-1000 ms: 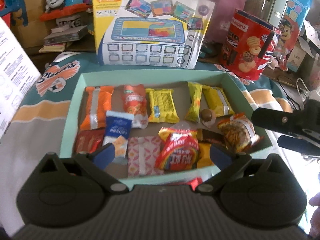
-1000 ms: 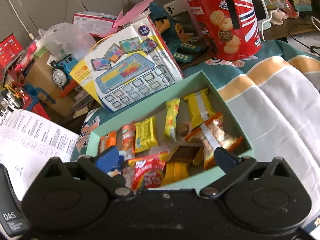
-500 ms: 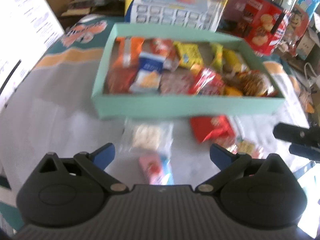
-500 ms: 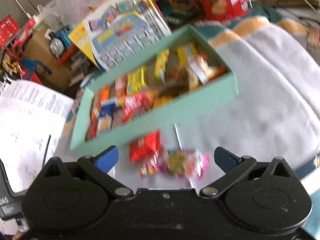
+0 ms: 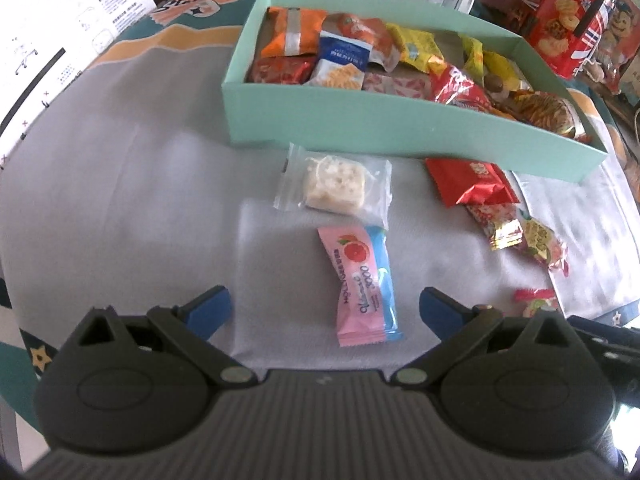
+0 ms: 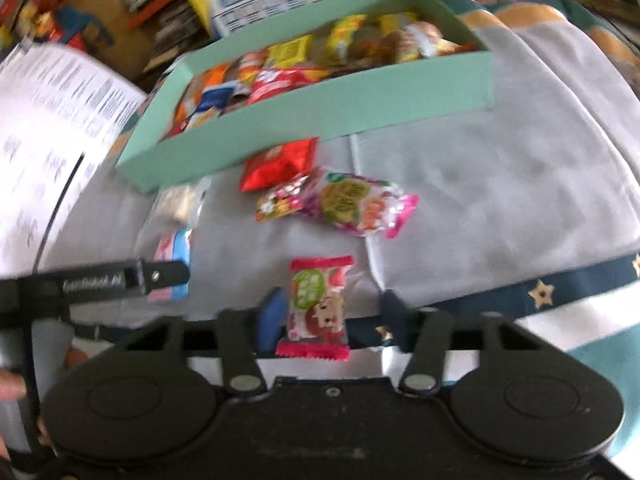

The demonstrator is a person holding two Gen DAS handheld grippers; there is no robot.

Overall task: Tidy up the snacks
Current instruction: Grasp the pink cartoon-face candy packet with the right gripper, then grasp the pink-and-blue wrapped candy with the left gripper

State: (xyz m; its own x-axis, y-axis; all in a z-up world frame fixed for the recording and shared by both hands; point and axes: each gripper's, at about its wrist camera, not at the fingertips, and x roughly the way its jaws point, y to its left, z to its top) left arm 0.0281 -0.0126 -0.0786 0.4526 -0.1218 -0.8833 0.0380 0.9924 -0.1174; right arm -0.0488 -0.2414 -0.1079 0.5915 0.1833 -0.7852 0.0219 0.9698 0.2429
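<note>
the right gripper point(image 6: 328, 312) has just been closing its fingers around a small red-edged candy packet point(image 6: 318, 308) that lies nearest of all on the grey cloth; the left pad looks to be against the packet's edge, the right one apart from it, so i judge the fingers not yet clenched on it, and whether they bite is hard to tell through the blur. the left gripper point(image 5: 326, 308) hangs released, fingers spread wide, with a pink and blue wrapper point(image 5: 366, 286) lying lengthwise between them and untouched, likely lined up so that a straight drop would catch its narrow sides. just beyond that lies a clear bag with a pale cake point(image 5: 334, 184), and to the right a red foil packet point(image 5: 470, 184) and a gold and pink sweet point(image 5: 520, 236), all loose beside the box. farthest stands the mint green box point(image 5: 400, 128), already crowded with snacks, where these strays presumably belong.
</note>
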